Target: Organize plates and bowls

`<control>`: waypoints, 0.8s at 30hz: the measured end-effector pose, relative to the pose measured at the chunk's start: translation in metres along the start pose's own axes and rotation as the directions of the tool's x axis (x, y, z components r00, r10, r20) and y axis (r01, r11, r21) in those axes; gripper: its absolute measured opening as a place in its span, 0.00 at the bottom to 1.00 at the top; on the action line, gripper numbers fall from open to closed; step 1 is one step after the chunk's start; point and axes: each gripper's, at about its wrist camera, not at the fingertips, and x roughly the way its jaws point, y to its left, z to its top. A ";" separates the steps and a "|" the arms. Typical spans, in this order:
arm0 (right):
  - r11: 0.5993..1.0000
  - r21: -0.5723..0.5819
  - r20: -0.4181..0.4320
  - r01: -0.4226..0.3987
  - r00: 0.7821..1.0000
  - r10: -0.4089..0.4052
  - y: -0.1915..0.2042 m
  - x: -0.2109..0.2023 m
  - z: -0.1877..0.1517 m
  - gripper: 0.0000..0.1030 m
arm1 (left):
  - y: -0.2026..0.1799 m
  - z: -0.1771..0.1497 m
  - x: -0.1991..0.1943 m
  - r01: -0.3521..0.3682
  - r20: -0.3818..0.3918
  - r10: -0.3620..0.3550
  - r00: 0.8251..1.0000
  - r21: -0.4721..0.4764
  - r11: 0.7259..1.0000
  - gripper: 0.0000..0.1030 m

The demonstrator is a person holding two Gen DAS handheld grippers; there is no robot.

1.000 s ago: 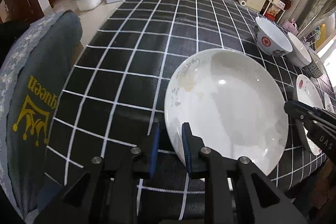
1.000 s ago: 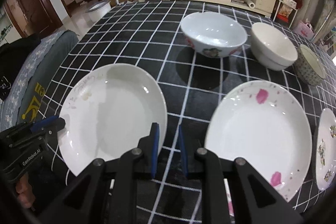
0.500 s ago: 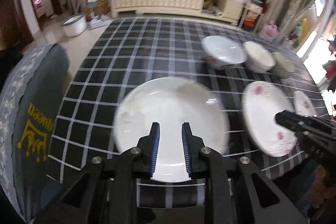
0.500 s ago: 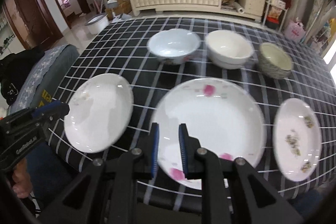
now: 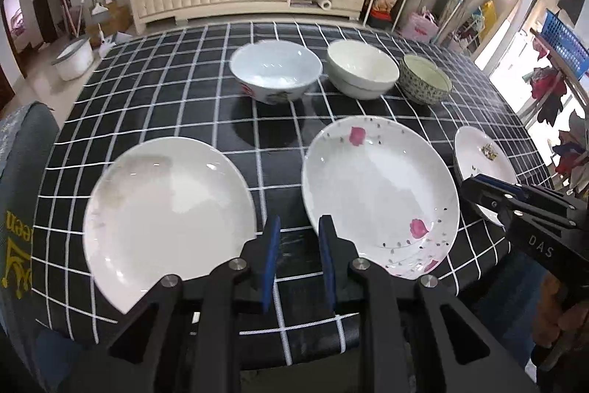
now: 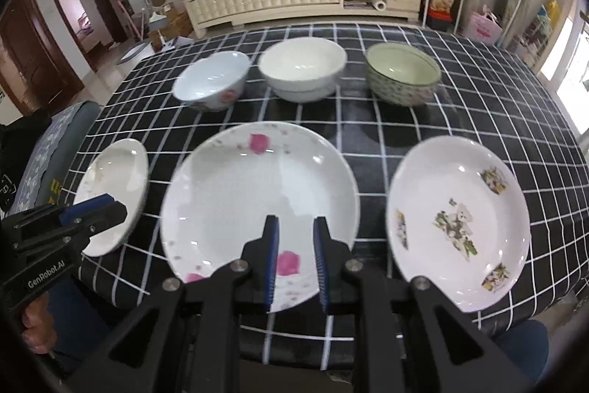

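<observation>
Both grippers have swung sideways across the table since a second ago: the left gripper [image 5: 296, 260], which was sitting at the near rim of the plain white plate [image 5: 165, 220], now hovers over the bare checked cloth [image 5: 154, 105] between that plate and the pink-flowered plate [image 5: 379, 194], and the right gripper [image 6: 294, 260] has drifted from the gap between those two plates to a spot above the near part of the pink-flowered one. Neither holds anything; each pair of blue pads stands a narrow slot apart with only cloth or plate surface seen through it.

Three plates lie flat in a near row along the table edge: plain white at the left, pink-flowered in the middle, and a smaller leaf-patterned plate [image 6: 458, 227] at the right. Behind them stand three bowls, a pale blue one [image 5: 276, 74], a cream one [image 5: 362, 69] and a green-patterned one [image 5: 425, 83], all upright and apart.

What the next move hangs on, I'd say, is that the middle plate lies straight ahead of and below the right gripper, its near rim just under the fingers, while the left gripper is nearer the plain plate's right-hand rim. Being round, the plates offer no long axis; only the rim can be pinched.
</observation>
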 end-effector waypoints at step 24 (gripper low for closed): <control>0.996 0.086 -0.125 0.010 0.992 0.001 -0.039 0.067 -0.003 0.22 | -0.011 0.014 0.090 0.019 -0.166 -0.010 0.986 0.054 0.998 0.19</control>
